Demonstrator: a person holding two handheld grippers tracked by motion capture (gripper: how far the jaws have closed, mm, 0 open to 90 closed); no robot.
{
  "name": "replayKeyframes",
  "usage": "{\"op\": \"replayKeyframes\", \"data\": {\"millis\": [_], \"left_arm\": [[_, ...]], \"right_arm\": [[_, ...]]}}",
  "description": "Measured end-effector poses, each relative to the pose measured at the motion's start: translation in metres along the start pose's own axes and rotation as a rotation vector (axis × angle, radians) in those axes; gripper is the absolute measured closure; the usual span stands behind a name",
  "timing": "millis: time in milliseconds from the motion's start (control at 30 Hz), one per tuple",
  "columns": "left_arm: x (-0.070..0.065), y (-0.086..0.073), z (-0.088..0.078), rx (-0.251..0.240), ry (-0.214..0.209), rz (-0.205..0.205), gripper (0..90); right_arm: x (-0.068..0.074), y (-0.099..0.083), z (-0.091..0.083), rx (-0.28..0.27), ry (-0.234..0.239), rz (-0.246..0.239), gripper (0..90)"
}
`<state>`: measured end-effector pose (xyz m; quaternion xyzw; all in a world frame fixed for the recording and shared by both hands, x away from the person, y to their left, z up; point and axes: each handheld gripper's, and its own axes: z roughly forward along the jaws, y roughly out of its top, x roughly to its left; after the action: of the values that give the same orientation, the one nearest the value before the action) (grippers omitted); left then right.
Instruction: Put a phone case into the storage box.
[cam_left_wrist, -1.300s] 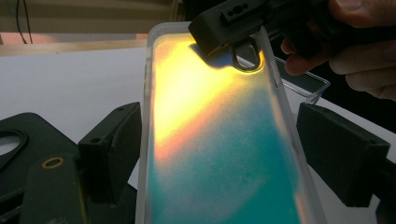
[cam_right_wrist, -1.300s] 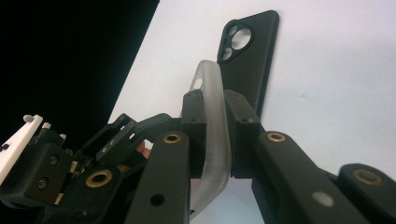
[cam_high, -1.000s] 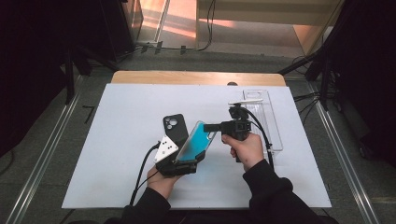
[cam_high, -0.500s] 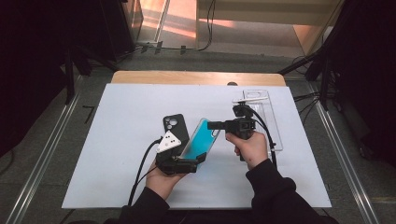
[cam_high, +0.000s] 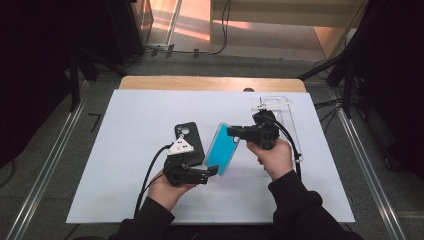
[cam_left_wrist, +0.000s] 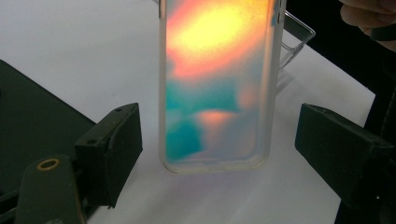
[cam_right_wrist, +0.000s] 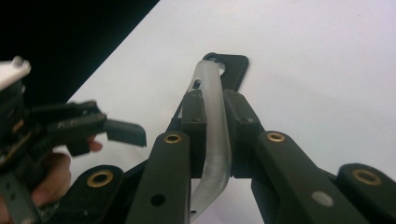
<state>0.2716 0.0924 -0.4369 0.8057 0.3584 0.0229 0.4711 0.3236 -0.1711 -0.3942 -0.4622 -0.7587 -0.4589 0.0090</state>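
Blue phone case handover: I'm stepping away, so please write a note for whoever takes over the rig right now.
Right gripper: shut on the edge of the blue phone case, holding it tilted above the white mat.
Left gripper: open, jaws on either side of the case's lower end, not touching it.
Black phone case: flat on the mat beside the left gripper.
Clear case: lying at the mat's far right.
Done: blue case lifted.
Left: probably a left grip on the case; its destination is unclear.
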Motion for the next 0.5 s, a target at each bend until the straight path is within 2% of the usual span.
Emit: {"op": "replayKeyframes", "data": {"millis": [100, 200, 267, 367, 500], "left_arm": [[0.005, 0.003, -0.004, 0.018, -0.041, -0.021, 17.6], [0.009, 0.008, -0.005, 0.053, -0.065, -0.021, 17.6], [0.01, 0.011, -0.006, 0.062, -0.071, -0.016, 17.6], [0.013, 0.017, -0.008, 0.09, -0.106, 0.0, 17.7], [0.015, 0.024, -0.009, 0.129, -0.129, 0.038, 20.8]], "right_arm": [[0.002, 0.0, -0.002, 0.006, 0.014, -0.066, 78.2], [0.003, 0.0, -0.004, 0.008, 0.042, -0.117, 78.2], [0.004, -0.001, -0.006, 0.014, 0.064, -0.156, 78.2], [0.005, -0.002, -0.009, 0.01, 0.079, -0.2, 78.2], [0.004, -0.002, -0.014, 0.003, 0.105, -0.261, 78.1]]}}
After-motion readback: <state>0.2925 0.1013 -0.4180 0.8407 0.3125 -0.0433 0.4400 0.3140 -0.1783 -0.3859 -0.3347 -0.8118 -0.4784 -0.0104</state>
